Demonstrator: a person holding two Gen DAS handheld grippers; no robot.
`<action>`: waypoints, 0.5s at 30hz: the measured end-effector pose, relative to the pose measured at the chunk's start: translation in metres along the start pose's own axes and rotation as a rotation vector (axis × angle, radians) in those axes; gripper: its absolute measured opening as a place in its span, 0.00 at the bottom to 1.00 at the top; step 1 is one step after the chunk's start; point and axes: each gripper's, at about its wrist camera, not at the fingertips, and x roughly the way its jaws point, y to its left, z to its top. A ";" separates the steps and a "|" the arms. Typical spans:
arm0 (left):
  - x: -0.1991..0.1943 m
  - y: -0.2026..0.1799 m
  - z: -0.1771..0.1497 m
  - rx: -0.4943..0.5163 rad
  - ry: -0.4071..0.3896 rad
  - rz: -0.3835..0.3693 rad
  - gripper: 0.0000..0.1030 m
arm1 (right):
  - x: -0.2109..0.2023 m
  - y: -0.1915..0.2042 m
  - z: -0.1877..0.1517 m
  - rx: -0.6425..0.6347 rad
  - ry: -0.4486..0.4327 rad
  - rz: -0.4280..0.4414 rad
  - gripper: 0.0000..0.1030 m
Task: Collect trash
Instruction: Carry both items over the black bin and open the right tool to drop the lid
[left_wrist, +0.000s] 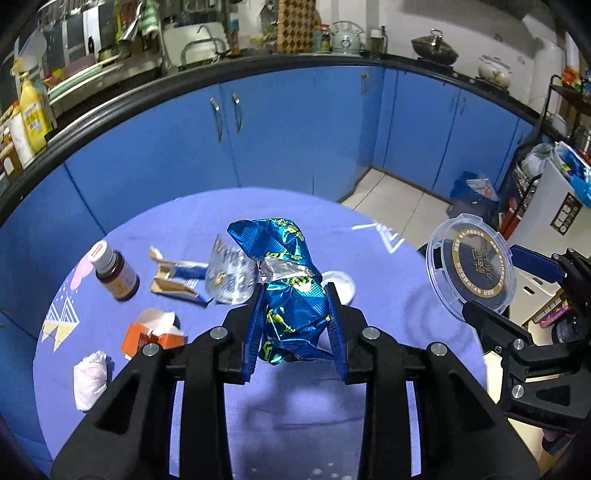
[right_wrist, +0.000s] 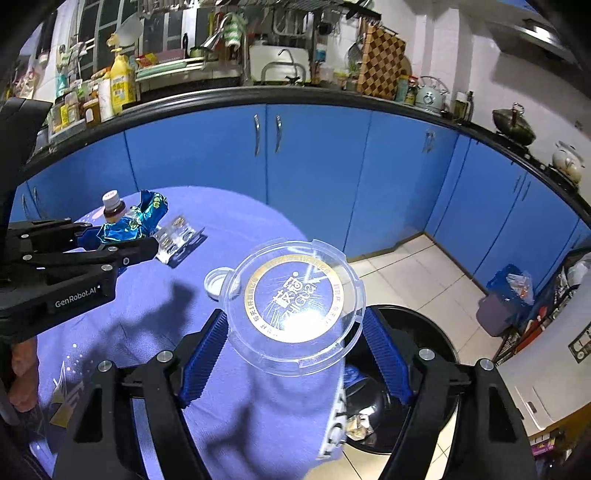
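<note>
My left gripper (left_wrist: 295, 306) is shut on a crumpled blue foil wrapper (left_wrist: 288, 280) and holds it above the purple tablecloth (left_wrist: 388, 314). It also shows in the right wrist view (right_wrist: 129, 225). My right gripper (right_wrist: 295, 339) is shut on a clear round plastic lid (right_wrist: 295, 302) with a gold ring, held over the table's right edge; the lid also shows in the left wrist view (left_wrist: 471, 267). A black trash bin (right_wrist: 417, 332) stands on the floor below the right gripper, with crumpled foil inside.
On the table lie a brown medicine bottle (left_wrist: 116, 273), a torn blue carton (left_wrist: 177, 277), a clear blister pack (left_wrist: 229, 277), an orange box (left_wrist: 151, 334), a white tissue wad (left_wrist: 90, 376) and a small white cap (right_wrist: 218, 282). Blue cabinets (left_wrist: 295, 122) stand behind.
</note>
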 end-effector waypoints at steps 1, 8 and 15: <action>-0.003 -0.003 0.002 0.006 -0.006 -0.002 0.32 | -0.004 -0.003 0.000 0.003 -0.006 -0.006 0.71; -0.011 -0.026 0.016 0.047 -0.036 -0.020 0.32 | -0.025 -0.015 0.001 0.018 -0.042 -0.038 0.71; -0.020 -0.051 0.029 0.094 -0.071 -0.039 0.32 | -0.040 -0.031 0.001 0.034 -0.071 -0.075 0.71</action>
